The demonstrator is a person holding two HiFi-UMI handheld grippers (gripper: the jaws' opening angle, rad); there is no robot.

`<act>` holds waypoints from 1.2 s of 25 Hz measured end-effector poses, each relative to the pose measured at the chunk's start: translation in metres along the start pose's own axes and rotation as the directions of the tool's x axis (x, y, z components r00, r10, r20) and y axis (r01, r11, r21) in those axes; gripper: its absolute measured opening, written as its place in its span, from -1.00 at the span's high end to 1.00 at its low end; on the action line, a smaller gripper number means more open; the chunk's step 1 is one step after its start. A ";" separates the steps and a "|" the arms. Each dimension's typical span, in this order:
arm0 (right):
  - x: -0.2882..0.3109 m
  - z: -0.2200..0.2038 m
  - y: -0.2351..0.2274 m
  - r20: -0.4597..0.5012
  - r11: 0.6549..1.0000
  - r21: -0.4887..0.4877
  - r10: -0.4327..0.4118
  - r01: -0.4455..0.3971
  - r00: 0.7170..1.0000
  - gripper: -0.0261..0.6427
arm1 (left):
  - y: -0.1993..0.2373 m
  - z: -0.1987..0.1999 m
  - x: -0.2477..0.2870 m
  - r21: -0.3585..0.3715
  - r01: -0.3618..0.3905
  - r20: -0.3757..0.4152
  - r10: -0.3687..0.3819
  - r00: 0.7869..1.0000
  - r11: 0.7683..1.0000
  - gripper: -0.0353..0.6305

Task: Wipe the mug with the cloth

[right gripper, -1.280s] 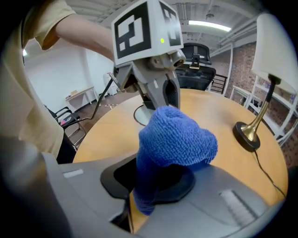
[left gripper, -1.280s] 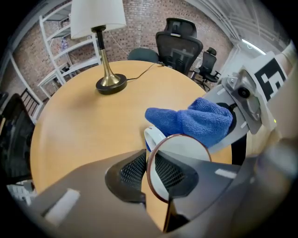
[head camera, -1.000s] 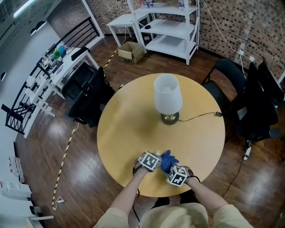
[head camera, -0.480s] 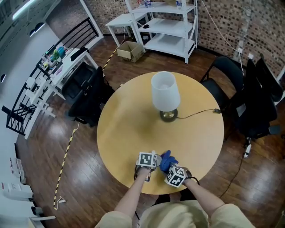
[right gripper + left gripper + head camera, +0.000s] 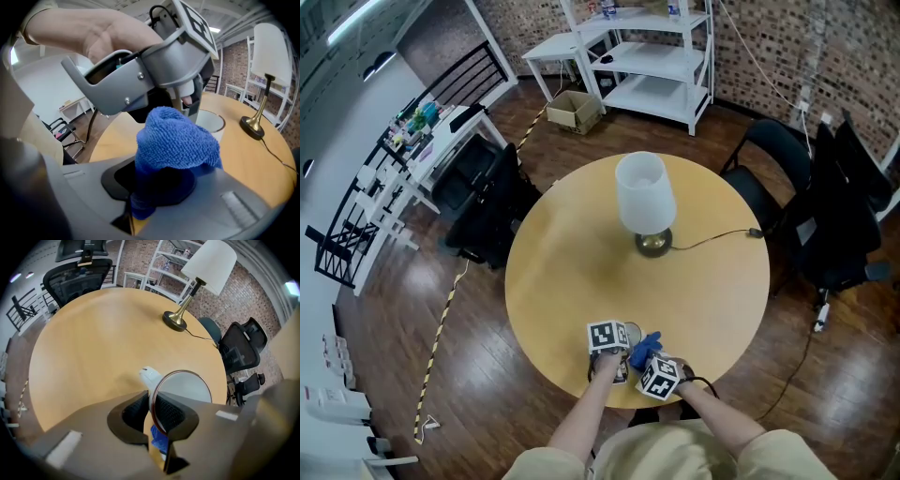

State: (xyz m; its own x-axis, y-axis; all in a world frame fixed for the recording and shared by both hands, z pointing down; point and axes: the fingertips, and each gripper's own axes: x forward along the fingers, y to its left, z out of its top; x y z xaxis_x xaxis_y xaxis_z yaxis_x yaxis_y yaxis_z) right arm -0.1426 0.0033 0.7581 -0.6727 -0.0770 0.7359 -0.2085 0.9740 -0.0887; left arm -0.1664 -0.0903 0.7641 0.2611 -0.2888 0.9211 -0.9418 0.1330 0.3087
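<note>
**Two tongs, one mug, one blue cloth**

Most of the mug (image 5: 185,390) is hard to see. From above, the marker cubes cover nearly all of it, and only a thin bit of its rim peeks out. Its bottom is hidden in every view, so I cannot tell if it sits on the tabletop (image 5: 572,272) or is lifted a little. The low part of the cloth (image 5: 176,138) is tucked away too, down inside the jaws that hold it.

The mug is white and is at the near edge of the round tabletop, right in front of the person and well apart from the lamp (image 5: 645,197). It looks about upright, with its open mouth facing up. Its handle sticks out past the tips, on the side of the left jaw.

The left tongs (image 5: 151,411) point steeply down. They pinch the mug's rim, one jaw inside the mug and one outside. The jaws have just squeezed a bit tighter on it. A hand (image 5: 93,33) is wrapped round their grip.

The right tongs (image 5: 154,187) slant down and are clamped on the cloth. The cloth bunches up out of the jaws in a soft lump, just beside the mug. Both forearms reach in from the near side, close together.
</note>
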 end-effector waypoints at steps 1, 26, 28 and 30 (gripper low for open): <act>0.001 0.001 0.001 0.003 1.000 0.006 0.000 0.000 1.000 0.71 | 0.000 -0.001 0.000 -0.003 -0.002 0.000 0.002 1.000 1.000 0.83; -0.021 -0.012 -0.020 0.039 0.987 0.158 -0.042 0.036 0.998 0.71 | -0.023 0.063 -0.056 0.547 0.049 0.071 -0.105 0.992 0.836 0.06; -0.019 -0.011 -0.021 0.033 0.985 0.171 -0.039 0.033 0.999 0.71 | -0.045 0.058 -0.038 0.781 0.132 -0.085 -0.105 0.991 0.611 -0.05; -0.019 -0.011 -0.021 0.022 0.982 0.187 -0.036 0.031 0.999 0.71 | -0.063 0.037 -0.019 0.891 0.272 -0.268 -0.063 0.961 0.363 -0.15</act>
State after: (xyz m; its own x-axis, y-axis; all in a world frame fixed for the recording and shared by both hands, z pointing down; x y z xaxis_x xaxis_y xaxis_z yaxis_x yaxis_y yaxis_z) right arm -0.1175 -0.0135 0.7529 -0.6805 -0.1164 0.7235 -0.3580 0.9143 -0.1896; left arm -0.1197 -0.1288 0.7185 0.3669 -0.0319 0.9297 -0.4590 -0.8755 0.1511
